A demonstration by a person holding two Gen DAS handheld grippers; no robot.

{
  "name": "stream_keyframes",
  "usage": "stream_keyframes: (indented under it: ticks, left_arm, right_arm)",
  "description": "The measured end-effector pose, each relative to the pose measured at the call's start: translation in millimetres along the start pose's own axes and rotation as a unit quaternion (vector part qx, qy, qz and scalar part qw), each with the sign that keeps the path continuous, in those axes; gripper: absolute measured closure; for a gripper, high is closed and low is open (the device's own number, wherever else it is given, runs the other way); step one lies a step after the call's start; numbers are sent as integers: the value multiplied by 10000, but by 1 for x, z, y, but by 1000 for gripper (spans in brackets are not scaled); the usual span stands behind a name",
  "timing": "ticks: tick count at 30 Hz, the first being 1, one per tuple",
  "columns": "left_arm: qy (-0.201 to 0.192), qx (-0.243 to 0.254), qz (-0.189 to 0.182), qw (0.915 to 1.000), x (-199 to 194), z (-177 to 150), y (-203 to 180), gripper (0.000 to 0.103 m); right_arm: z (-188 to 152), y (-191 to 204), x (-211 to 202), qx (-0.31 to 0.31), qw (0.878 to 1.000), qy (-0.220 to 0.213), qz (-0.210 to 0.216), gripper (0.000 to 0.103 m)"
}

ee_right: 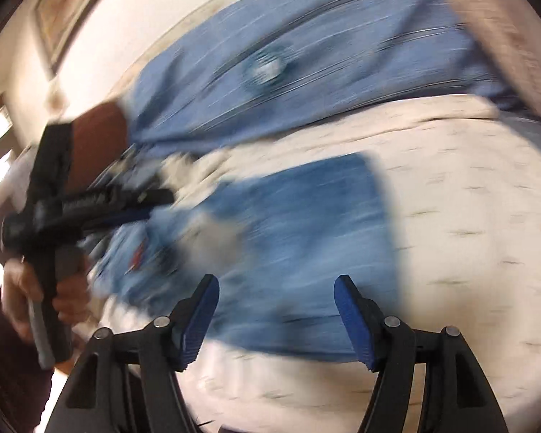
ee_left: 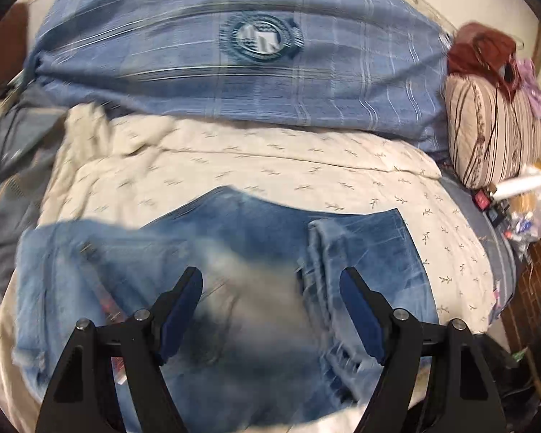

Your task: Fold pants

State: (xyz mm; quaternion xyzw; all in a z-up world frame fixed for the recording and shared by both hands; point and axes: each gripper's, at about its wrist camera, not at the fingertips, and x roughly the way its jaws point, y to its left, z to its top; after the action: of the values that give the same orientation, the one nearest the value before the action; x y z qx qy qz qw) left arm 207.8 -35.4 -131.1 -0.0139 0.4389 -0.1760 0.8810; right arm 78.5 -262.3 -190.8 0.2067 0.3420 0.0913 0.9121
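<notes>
Jeans (ee_left: 234, 252) on cream bedspread (ee_left: 270, 166), blue plaid pillow (ee_left: 234, 72) behind

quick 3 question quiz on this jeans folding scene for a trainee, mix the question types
1. True or false: the left gripper is shut on the jeans.
2. Multiple choice: what do the jeans lie on? A) a bare wooden floor B) a cream sheet with a small leaf print C) a glass table
3. Fill in: the big cushion behind the sheet is a blue plaid ____ with a round emblem.

Key
1. False: its fingers stand apart over the denim, as do those of the right gripper.
2. B
3. pillow
</notes>
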Motion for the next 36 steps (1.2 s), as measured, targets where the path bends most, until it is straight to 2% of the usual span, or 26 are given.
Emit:
stream_keyframes:
  ticks: [3, 5, 9, 12, 14, 15, 19, 22, 27, 31, 36]
  left_arm:
    - [130, 292, 225, 9992, 31, 9, -21, 24]
    - [298, 522, 426, 9973, 55, 12, -36, 24]
    - [484, 810, 867, 9918, 86, 8, -49, 24]
    - [603, 927, 1039, 9884, 100, 2, -52, 23]
    - [562, 998, 1112, 9872, 99, 0, -52, 22]
    - [593, 1051, 1139, 9861, 98, 1, -53, 22]
    - [730, 979, 1150, 9858, 91, 6, -49, 22]
    - [613, 969, 1123, 9870, 73, 7, -49, 22]
    - [239, 1022, 989, 9895, 28, 3, -45, 22]
    - [88, 928, 1093, 9896, 2, -4, -22, 22]
    - [126, 780, 1508, 9854, -5, -16, 21, 22]
  right_arm:
    - [3, -31, -2, 655, 9974, -177, -257, 33]
    - [2, -41, 1, 812, 9956, -131, -442, 33]
    - [-6, -32, 9, 317, 9964, 52, -778, 33]
    - [-18, -31, 25, 86, 9947, 638, -796, 34]
    - [-23, -23, 24, -259, 9939, 557, -911, 34]
    - [-24, -21, 24, -337, 9941, 658, -795, 32]
    - [-29, -22, 19, -473, 9936, 733, -722, 32]
    - [-34, -25, 6, -410, 9935, 737, -760, 32]
    - [-30, -22, -14, -264, 9950, 204, -940, 32]
    - [-24, -18, -28, -102, 9939, -192, -1077, 32]
    - [-20, -3, -15, -247, 9923, -147, -1208, 32]
